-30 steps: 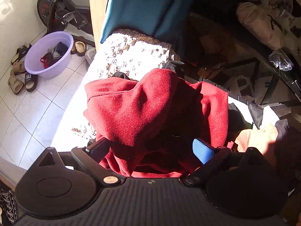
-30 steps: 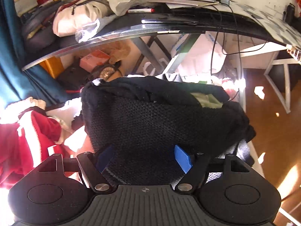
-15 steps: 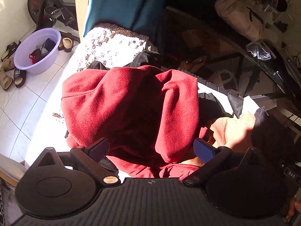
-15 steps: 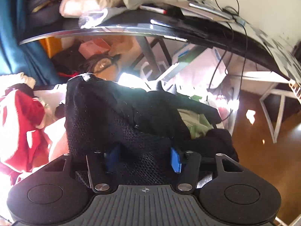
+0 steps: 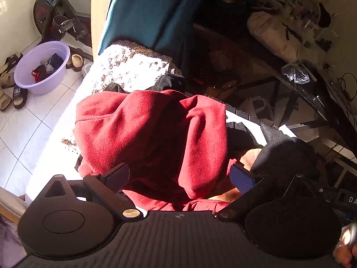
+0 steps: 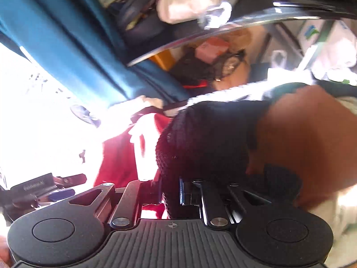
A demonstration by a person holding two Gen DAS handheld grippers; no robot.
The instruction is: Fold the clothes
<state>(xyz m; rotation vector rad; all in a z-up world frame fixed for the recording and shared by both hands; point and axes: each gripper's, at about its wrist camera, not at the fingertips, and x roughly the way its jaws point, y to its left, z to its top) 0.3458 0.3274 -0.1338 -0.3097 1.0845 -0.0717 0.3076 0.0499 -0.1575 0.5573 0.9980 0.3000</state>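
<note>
The left gripper [image 5: 179, 175] gapes wide over the red garment [image 5: 151, 134] at frame centre. The right gripper [image 6: 170, 193] pinches the black knit [image 6: 205, 138], mid-frame.

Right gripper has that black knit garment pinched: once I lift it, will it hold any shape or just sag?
Probably sags: the black knit garment already bunches in a soft heap ahead of the right gripper, whose jaws are nearly together on a fold. Its coarse open weave likely grips the pads rather than slipping. It looks fairly bulky, so trailing parts may drag over the red fleece beside it.
</note>
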